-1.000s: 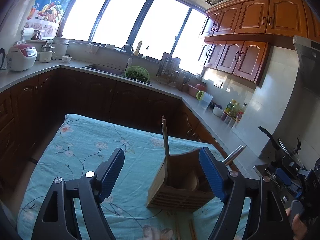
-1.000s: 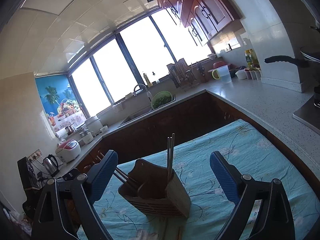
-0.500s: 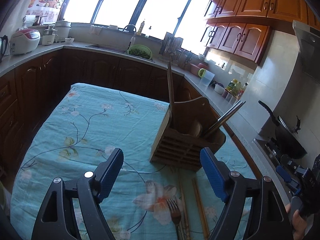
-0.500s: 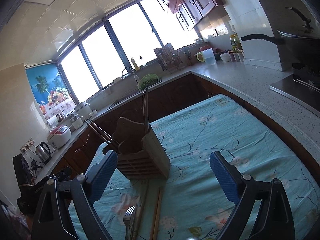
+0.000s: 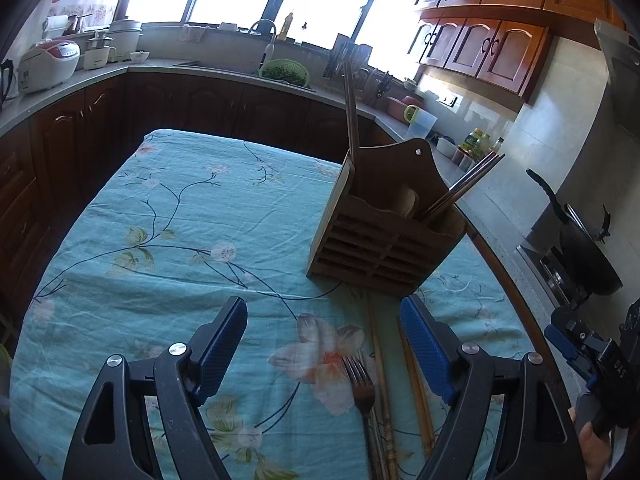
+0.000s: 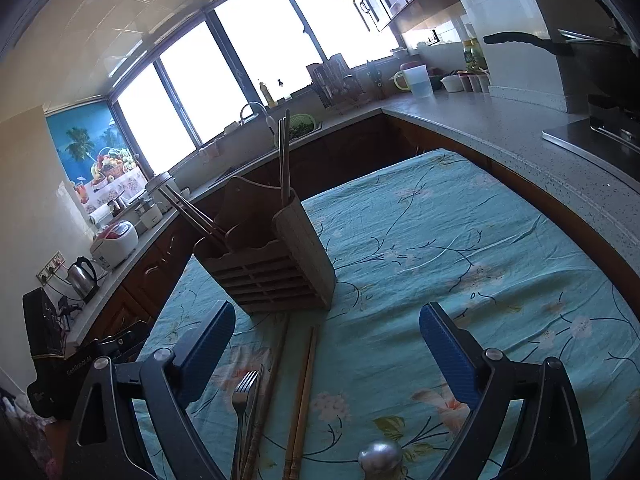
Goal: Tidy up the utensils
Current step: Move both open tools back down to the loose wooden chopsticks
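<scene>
Utensils are split between two spots: a few chopsticks stand in the wooden holder (image 5: 384,228) on the teal floral tablecloth (image 5: 180,216), and a fork (image 5: 362,392) lies flat on the cloth just in front of it, next to loose wooden chopsticks (image 6: 302,396). A round metal spoon end (image 6: 380,456) pokes in at the bottom of the right view. Left gripper (image 5: 324,344) hangs over the fork area, jaws wide apart, holding nothing. Right gripper (image 6: 326,352) is the same, spread wide and empty, with the loose pieces below it.
</scene>
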Motion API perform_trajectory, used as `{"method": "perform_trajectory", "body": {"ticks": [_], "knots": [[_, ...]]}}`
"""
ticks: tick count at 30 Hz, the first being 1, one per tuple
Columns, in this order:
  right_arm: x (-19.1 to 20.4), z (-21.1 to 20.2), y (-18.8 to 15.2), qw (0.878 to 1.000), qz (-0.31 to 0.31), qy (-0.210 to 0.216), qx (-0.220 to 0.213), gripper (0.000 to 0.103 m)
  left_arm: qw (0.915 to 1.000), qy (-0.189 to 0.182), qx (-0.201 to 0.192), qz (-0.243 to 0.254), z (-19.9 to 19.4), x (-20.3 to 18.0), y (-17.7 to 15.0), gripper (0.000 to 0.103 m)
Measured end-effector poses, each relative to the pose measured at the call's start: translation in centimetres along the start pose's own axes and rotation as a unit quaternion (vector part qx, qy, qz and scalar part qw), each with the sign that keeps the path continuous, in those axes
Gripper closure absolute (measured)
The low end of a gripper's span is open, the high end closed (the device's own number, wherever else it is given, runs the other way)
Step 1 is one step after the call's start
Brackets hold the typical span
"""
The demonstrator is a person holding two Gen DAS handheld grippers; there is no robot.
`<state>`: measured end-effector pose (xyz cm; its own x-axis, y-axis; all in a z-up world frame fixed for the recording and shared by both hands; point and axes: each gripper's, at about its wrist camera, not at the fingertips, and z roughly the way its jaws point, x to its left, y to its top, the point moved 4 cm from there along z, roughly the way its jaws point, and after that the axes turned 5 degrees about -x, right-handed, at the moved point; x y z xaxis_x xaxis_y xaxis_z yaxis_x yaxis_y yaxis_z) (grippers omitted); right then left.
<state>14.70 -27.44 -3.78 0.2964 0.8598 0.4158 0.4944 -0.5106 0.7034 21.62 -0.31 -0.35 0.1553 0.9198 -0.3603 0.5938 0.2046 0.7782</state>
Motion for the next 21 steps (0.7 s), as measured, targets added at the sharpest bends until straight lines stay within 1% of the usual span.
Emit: {"method": "perform_trajectory", "body": {"ticks": [5, 7, 9, 10, 12, 13, 14, 16, 18, 21], "knots": [[0.5, 1.3, -0.9, 1.000, -0.013, -0.004, 0.022, 0.009, 0.9999, 0.004, 0.009, 0.007, 0.9, -0.3, -0.2, 0.024], [0.6, 2.1, -1.5, 0.999, -0.021, -0.011, 0.035, 0.014, 0.9997, 0.007, 0.020, 0.012, 1.6, -0.6, -0.5, 0.024], [0.7, 3.0, -2.2, 0.998, -0.028, -0.016, 0.052, 0.030, 0.9992, 0.009, 0.035, 0.019, 2.4, -1.0, -0.9, 0.025], [0.8, 3.7, -2.6, 0.997, -0.031, -0.017, 0.063, 0.033, 0.9989, 0.011, 0.041, 0.023, 2.8, -1.1, -1.1, 0.025], [0.9, 5.0, -3.3, 0.996, -0.035, -0.017, 0.084, 0.047, 0.9981, 0.015, 0.052, 0.029, 3.5, -1.4, -1.5, 0.026], [1.0, 5.6, -3.6, 0.995, -0.039, -0.018, 0.095, 0.050, 0.9977, 0.017, 0.058, 0.030, 3.9, -1.4, -1.6, 0.026], [1.2, 6.3, -4.0, 0.993, -0.044, -0.019, 0.105, 0.055, 0.9974, 0.017, 0.063, 0.031, 4.2, -1.4, -1.7, 0.026], [1.5, 7.7, -4.8, 0.990, -0.054, -0.020, 0.125, 0.060, 0.9969, 0.019, 0.070, 0.032, 4.7, -1.4, -1.8, 0.026], [1.8, 9.1, -5.6, 0.987, -0.062, -0.019, 0.148, 0.071, 0.9962, 0.022, 0.077, 0.034, 5.2, -1.3, -1.9, 0.026], [2.5, 10.9, -6.9, 0.981, -0.081, -0.021, 0.177, 0.078, 0.9948, 0.021, 0.091, 0.039, 6.2, -1.4, -2.2, 0.026]]}}
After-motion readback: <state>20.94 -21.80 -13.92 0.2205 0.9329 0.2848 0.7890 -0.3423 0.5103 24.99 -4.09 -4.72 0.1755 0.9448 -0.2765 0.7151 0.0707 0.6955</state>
